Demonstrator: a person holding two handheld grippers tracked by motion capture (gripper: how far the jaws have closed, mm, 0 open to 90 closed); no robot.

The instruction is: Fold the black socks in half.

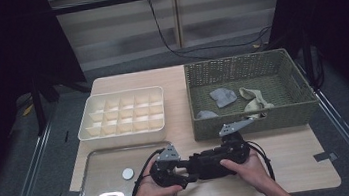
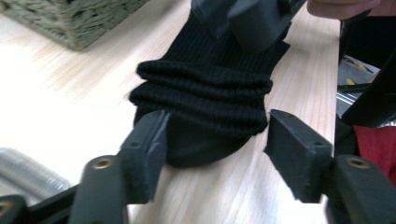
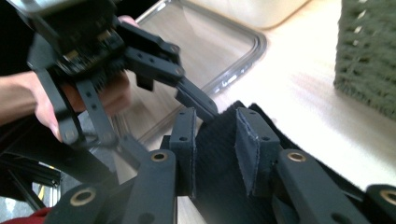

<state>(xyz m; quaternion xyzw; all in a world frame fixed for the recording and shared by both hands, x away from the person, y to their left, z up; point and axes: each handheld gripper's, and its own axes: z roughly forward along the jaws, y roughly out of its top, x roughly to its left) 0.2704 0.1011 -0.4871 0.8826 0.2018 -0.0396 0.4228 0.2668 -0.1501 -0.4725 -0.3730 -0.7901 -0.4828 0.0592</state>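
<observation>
A black ribbed sock (image 2: 205, 93) lies on the wooden table (image 1: 291, 159), stretched between both grippers near the front edge. Its rolled end sits between the jaws of my left gripper (image 2: 215, 140), which stand open; the right pad is clear of the fabric. My right gripper (image 3: 215, 135) straddles the other part of the sock (image 3: 217, 154), open, with the fabric lying in the narrow gap between its pads. In the high view the left gripper (image 1: 184, 175) and right gripper (image 1: 210, 161) face each other, tips almost meeting. The left gripper (image 3: 196, 100) also reaches in from the upper left of the right gripper view.
A green woven basket (image 1: 251, 124) at the back right holds grey socks (image 1: 223, 97) and a beige sock (image 1: 256, 100). A white compartment box (image 1: 123, 129) stands at the back left. In front of it is a metal tray (image 1: 101, 172) with a small white disc (image 1: 128, 173).
</observation>
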